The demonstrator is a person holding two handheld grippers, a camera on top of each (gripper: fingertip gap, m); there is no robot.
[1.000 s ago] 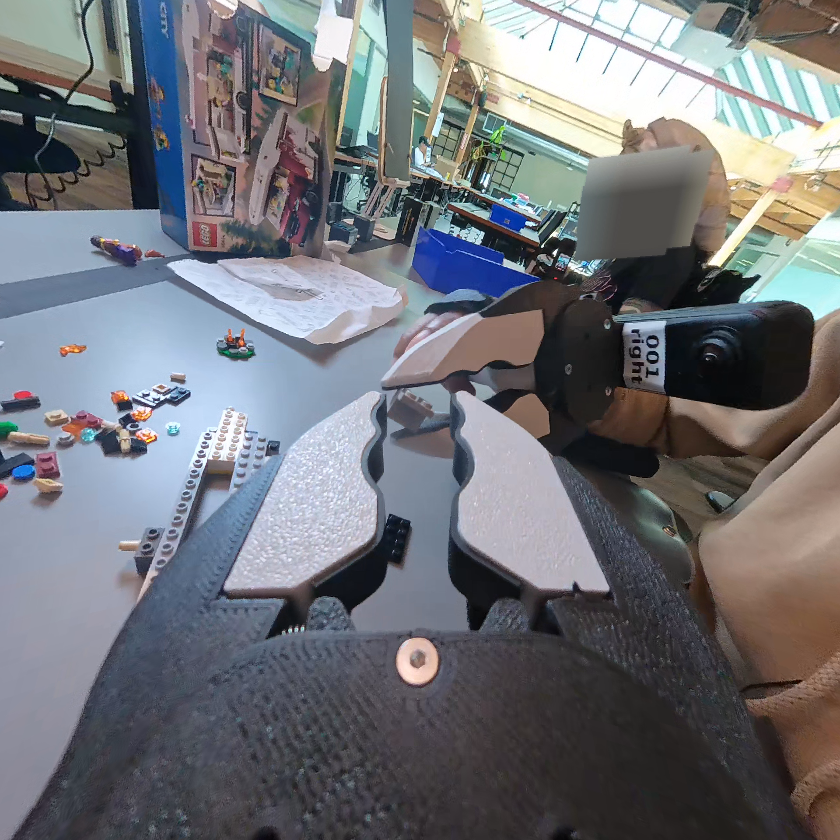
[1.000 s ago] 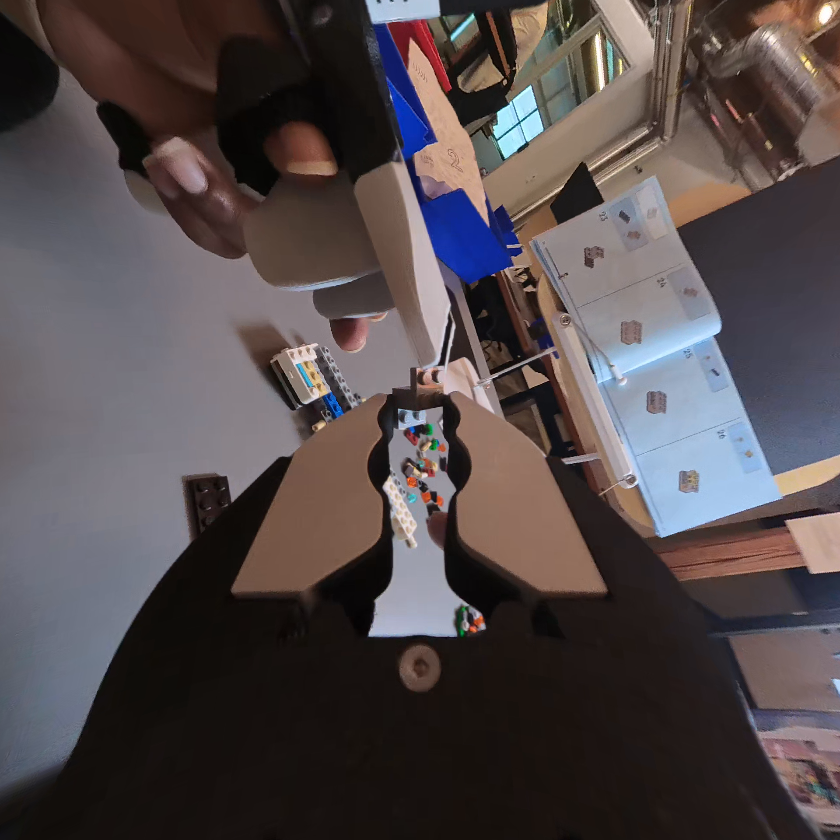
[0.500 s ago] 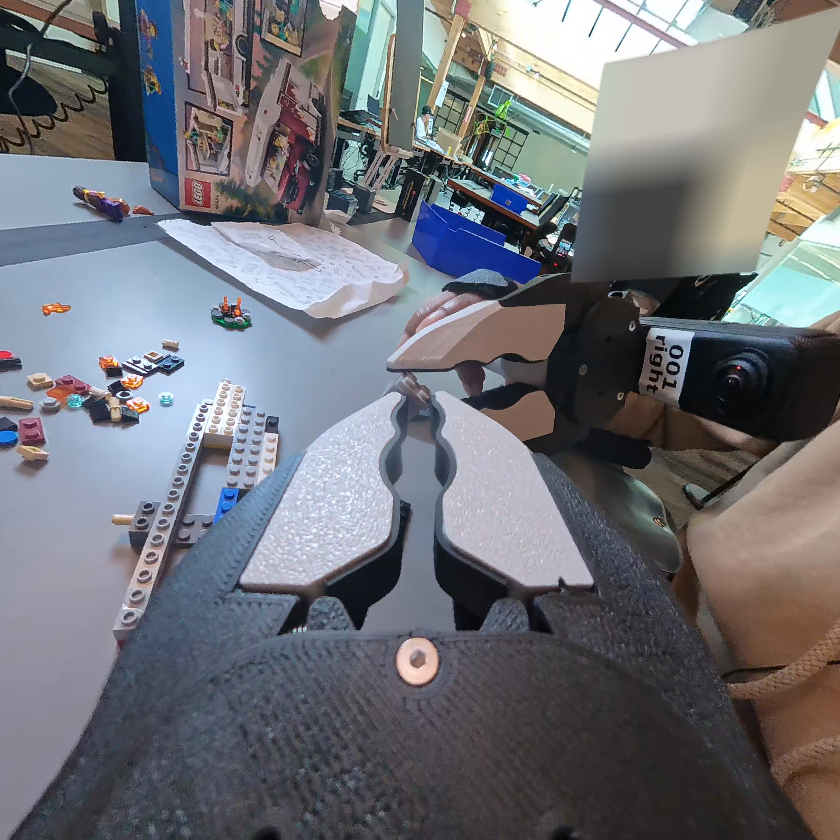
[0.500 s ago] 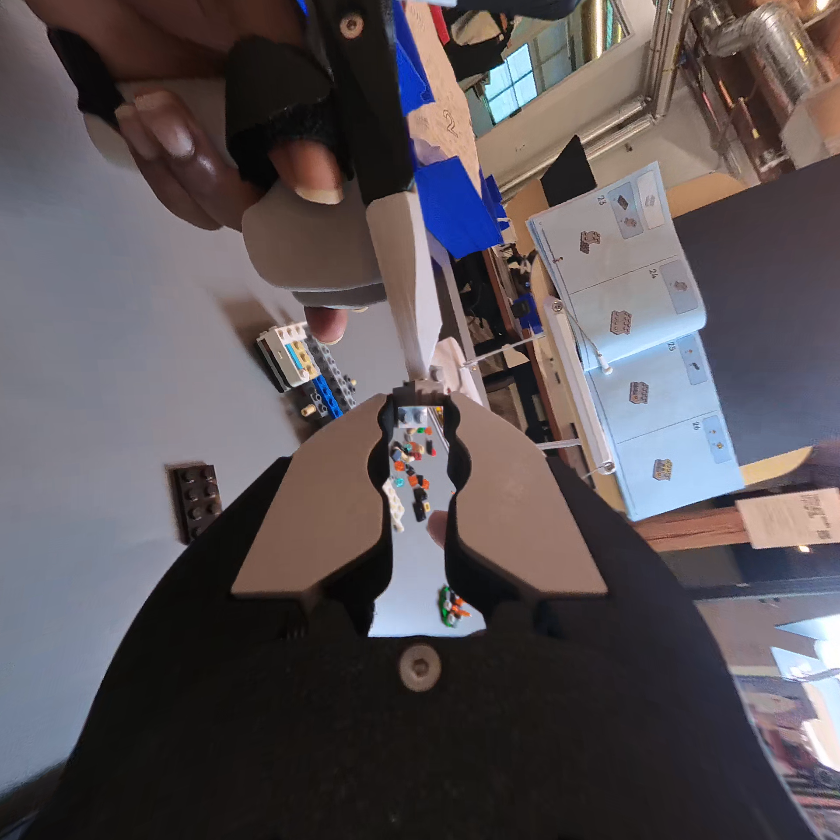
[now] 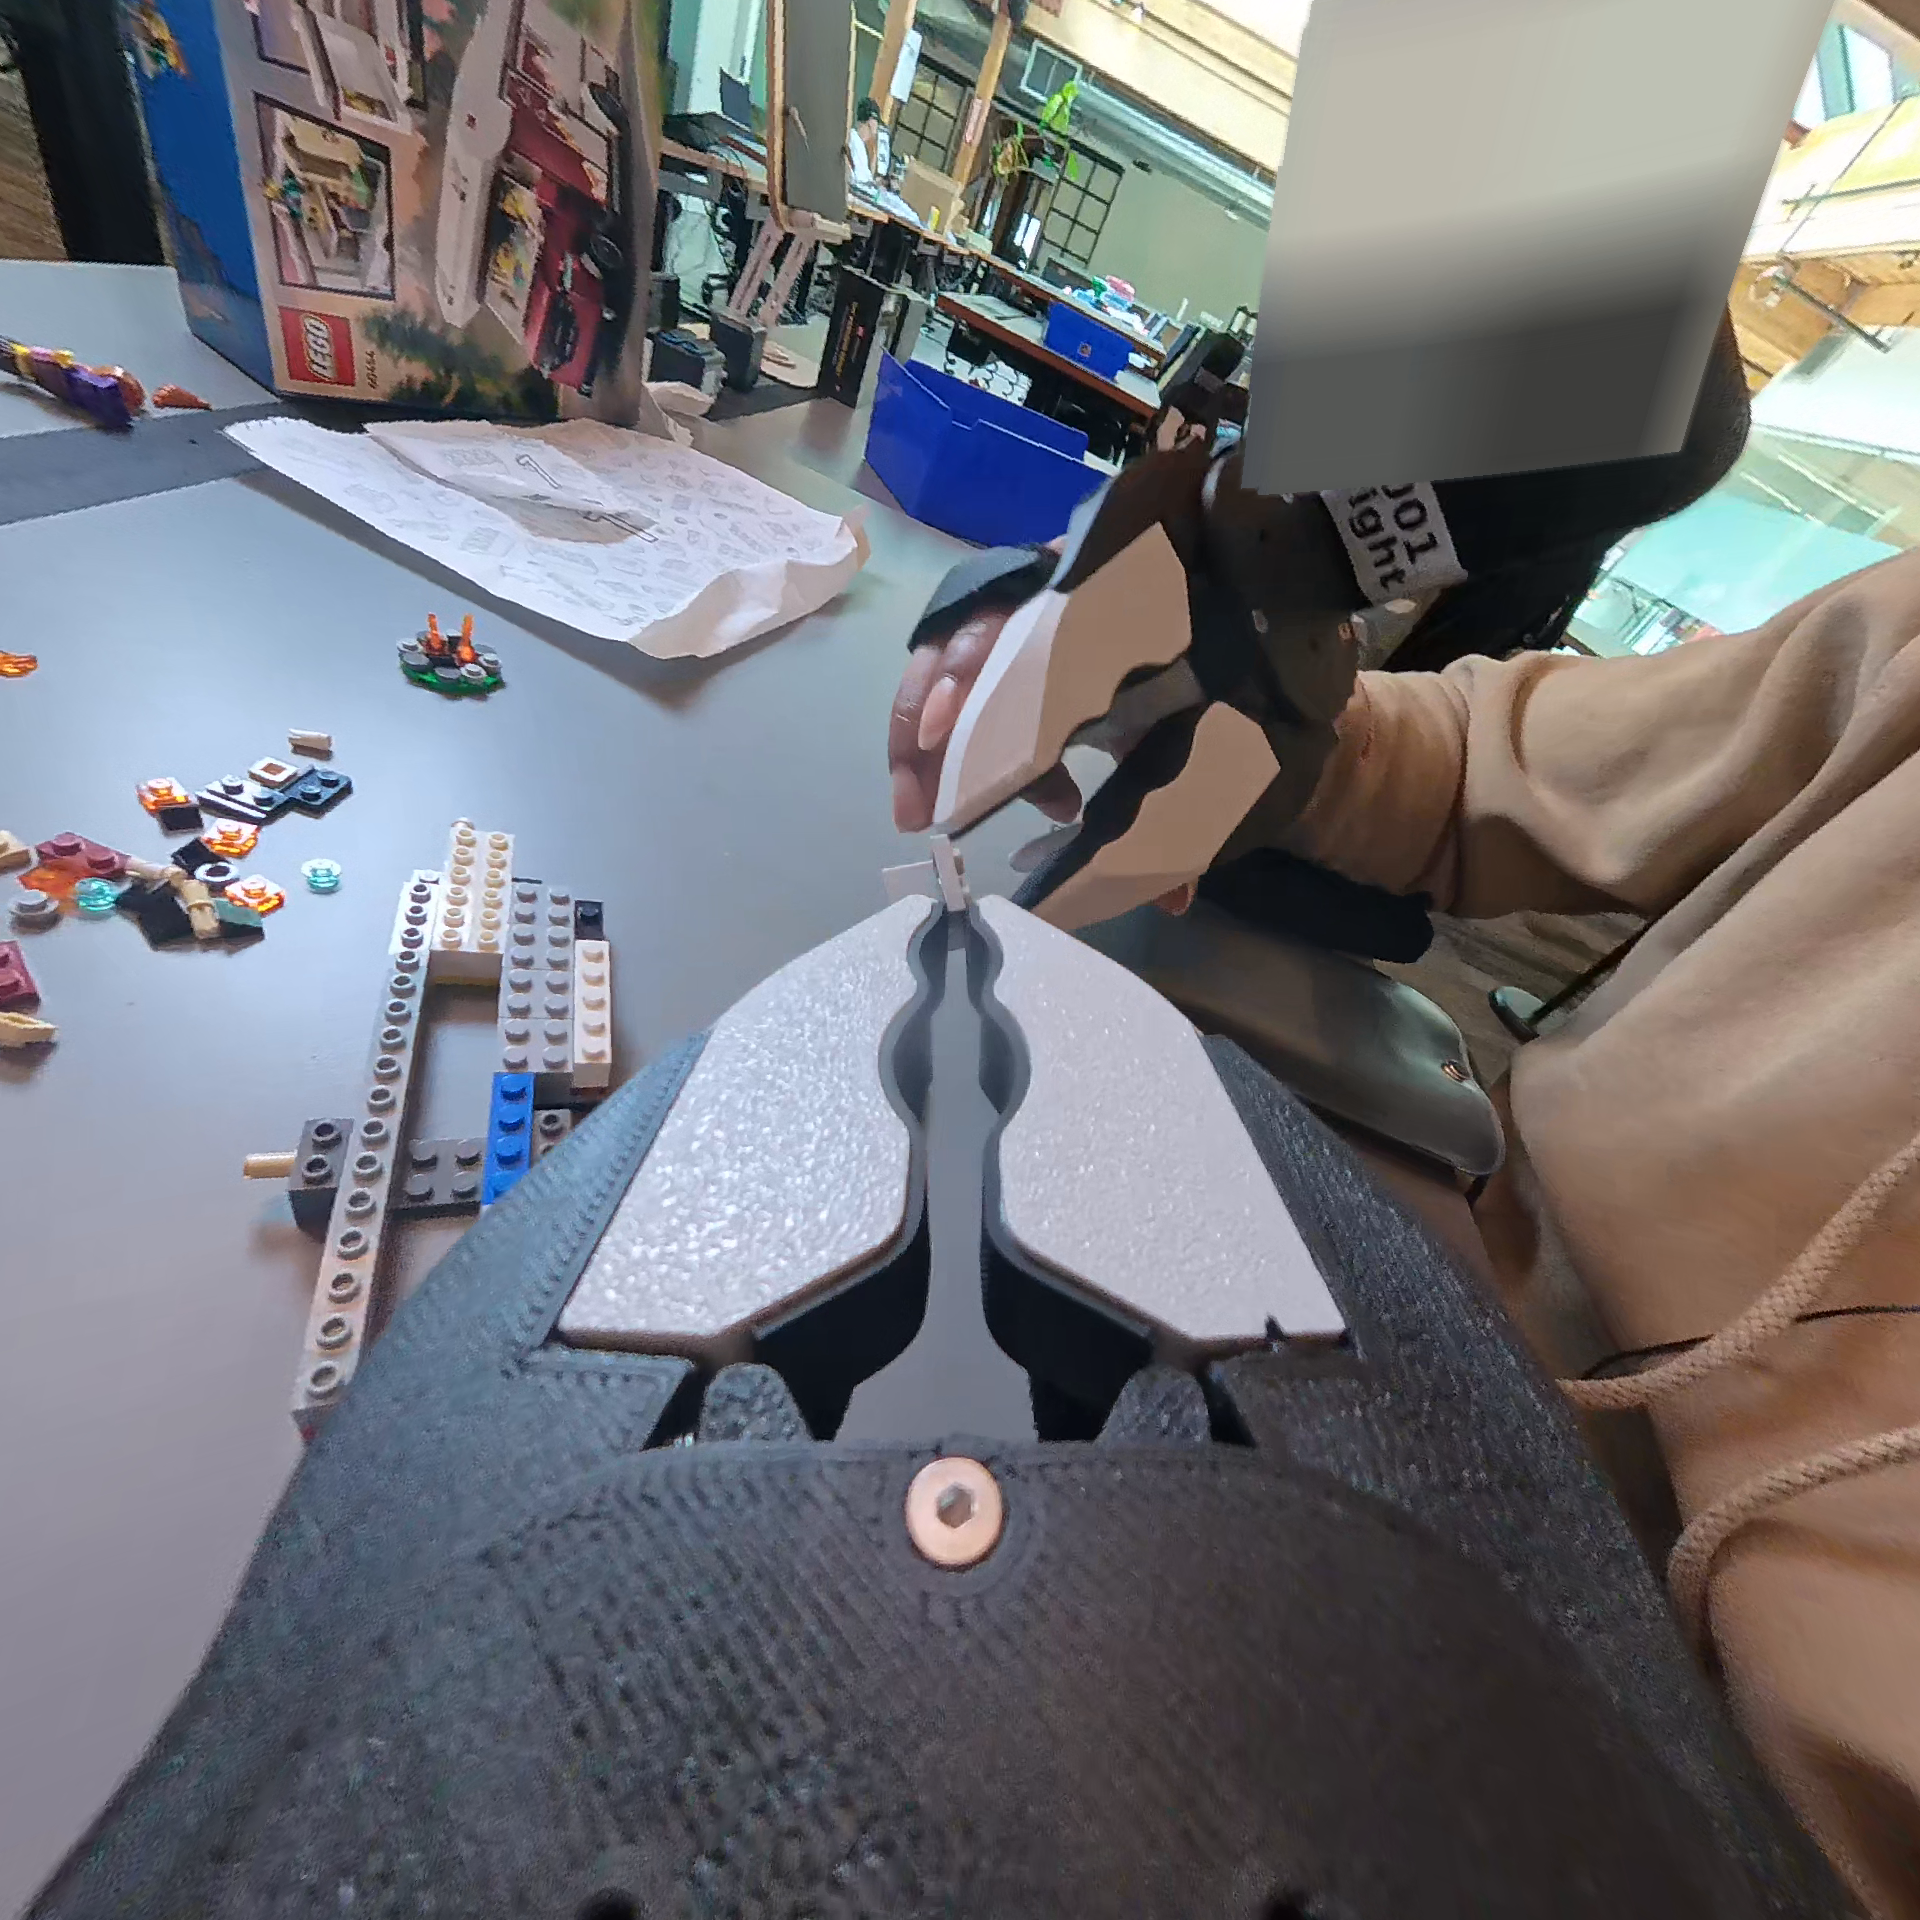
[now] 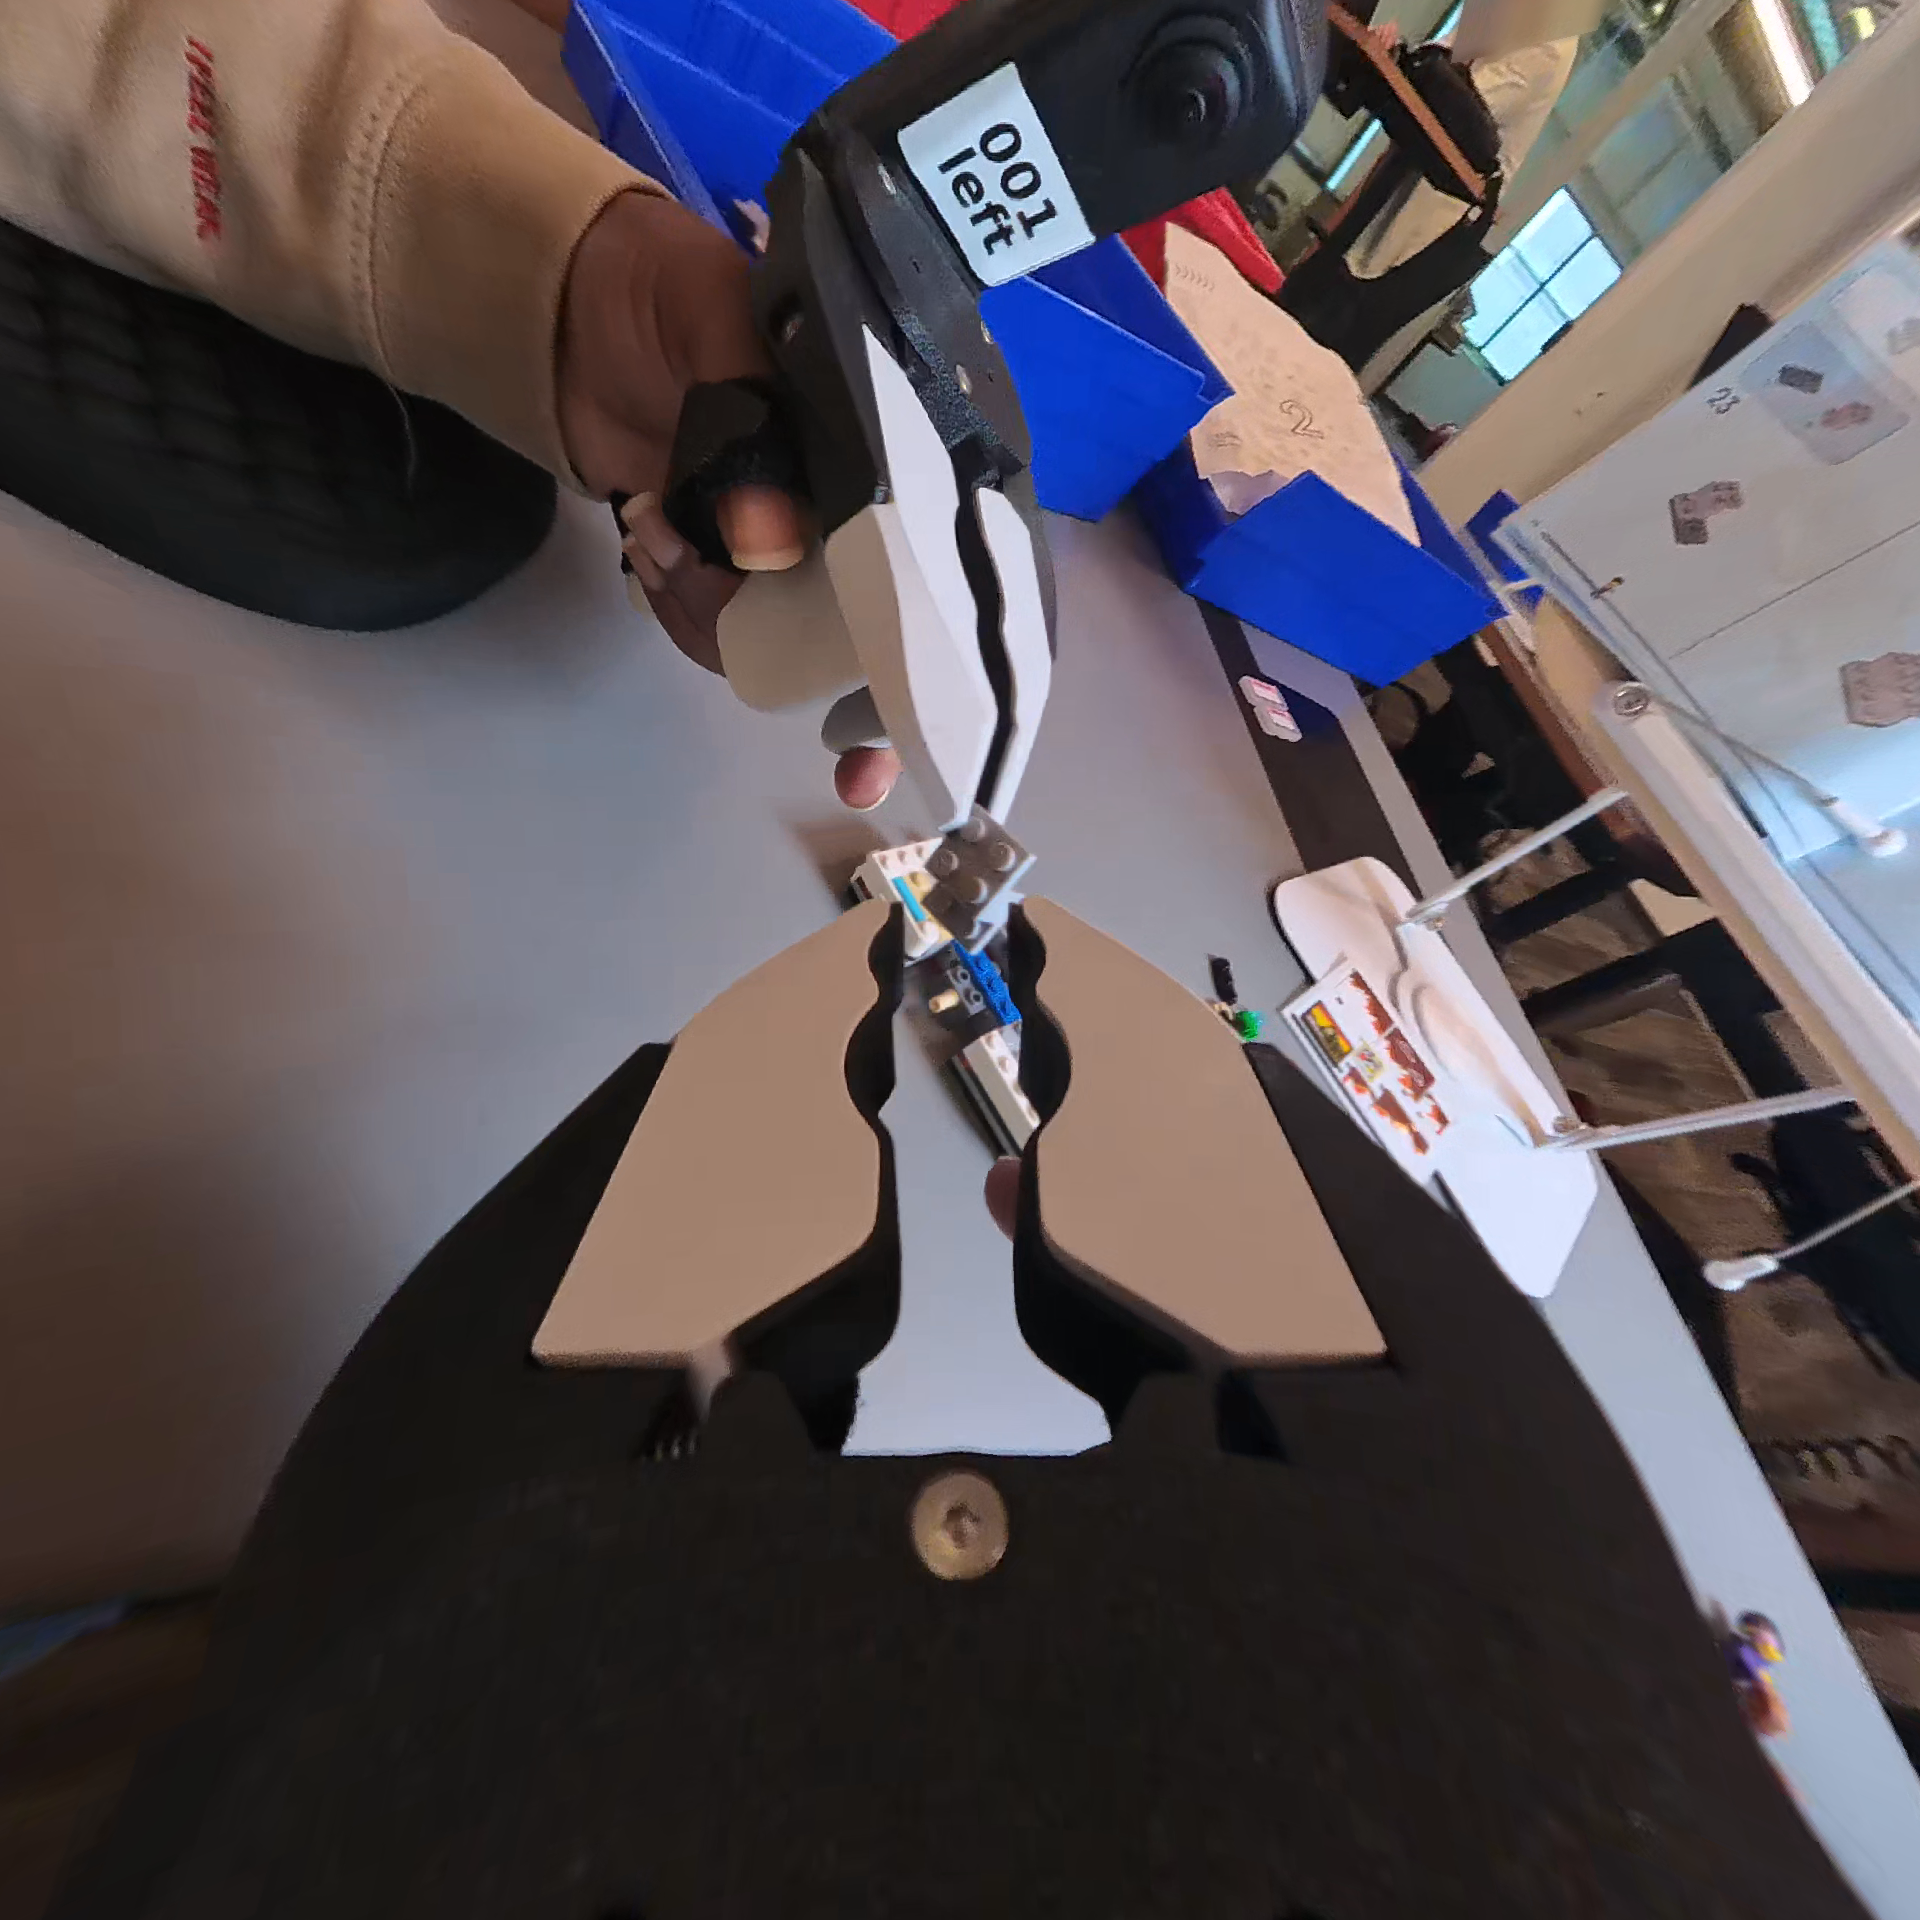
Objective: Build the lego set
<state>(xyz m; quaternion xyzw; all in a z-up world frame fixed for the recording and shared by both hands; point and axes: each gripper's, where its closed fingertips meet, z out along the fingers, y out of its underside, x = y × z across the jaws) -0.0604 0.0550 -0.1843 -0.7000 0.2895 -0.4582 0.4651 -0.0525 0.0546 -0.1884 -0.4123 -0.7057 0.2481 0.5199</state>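
A small dark grey Lego plate (image 6: 977, 868) hangs in the air between both grippers. My left gripper (image 5: 948, 906) is shut on it and pinches one corner; the plate shows edge-on in the left wrist view (image 5: 948, 873). My right gripper (image 6: 958, 914) holds the plate's opposite edge at its very tips, jaws a plate-width apart. In the left wrist view the right gripper (image 5: 987, 868) points down at the plate. The partly built grey, white and blue frame (image 5: 488, 997) lies on the grey table (image 5: 727, 748) to the left and below.
Loose small pieces (image 5: 187, 862) lie at the left and a green campfire piece (image 5: 450, 665) farther back. The Lego box (image 5: 436, 187) and a paper bag (image 5: 561, 530) stand behind. An instruction booklet on a stand (image 6: 1766, 499), a sticker sheet (image 6: 1371, 1060) and blue bins (image 6: 1091, 343) are beyond. The grippers are tip to tip, or close to it. The green campfire piece (image 5: 450, 665) is about equally far from each gripper, around 25 centimeters.
My left gripper has closed on the plate that the right gripper held. Both grippers rose and turned together, and the right one now points downward.
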